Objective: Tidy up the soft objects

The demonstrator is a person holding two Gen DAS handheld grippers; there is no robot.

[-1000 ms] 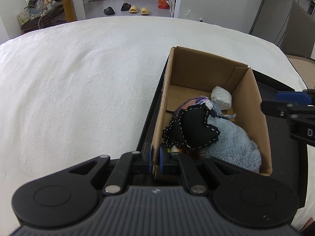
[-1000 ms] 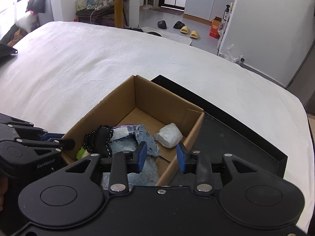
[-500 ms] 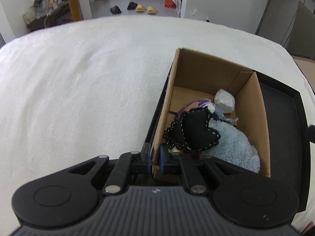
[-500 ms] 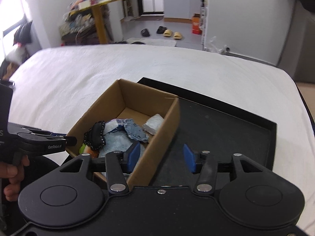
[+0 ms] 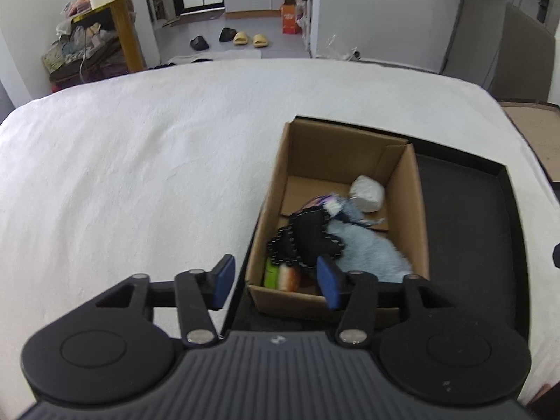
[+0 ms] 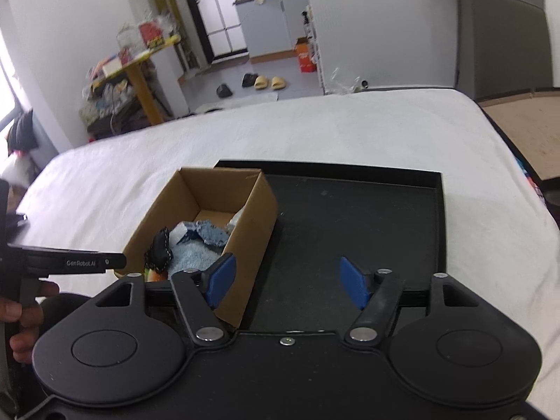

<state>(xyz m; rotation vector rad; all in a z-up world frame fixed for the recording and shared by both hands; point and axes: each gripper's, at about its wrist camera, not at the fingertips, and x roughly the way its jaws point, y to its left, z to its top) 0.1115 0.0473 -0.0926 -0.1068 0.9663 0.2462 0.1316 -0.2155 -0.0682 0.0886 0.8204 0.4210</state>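
A cardboard box point(image 5: 407, 189) stands at the left end of a black tray point(image 5: 469, 217) on the white bed. It holds several soft things: a black stitched plush point(image 5: 308, 236), a light blue fluffy plush point(image 5: 364, 250), a white bundle point(image 5: 366, 194) and green and orange pieces point(image 5: 281, 276). My left gripper point(image 5: 274, 281) is open and empty, above the box's near left corner. My right gripper point(image 6: 285, 280) is open and empty, above the tray just right of the box point(image 6: 245, 241). The left gripper also shows in the right wrist view point(image 6: 70, 262).
The white bed point(image 5: 140, 182) spreads to the left and beyond the tray. The tray floor point(image 6: 357, 224) to the right of the box is bare. Past the bed are a yellow table point(image 5: 122, 17), slippers point(image 5: 252, 38) and an orange carton point(image 5: 290, 21) on the floor.
My left gripper has let go of the box wall, opened wide and pulled back and up. My right gripper has opened wider and drawn back to the right over the tray.
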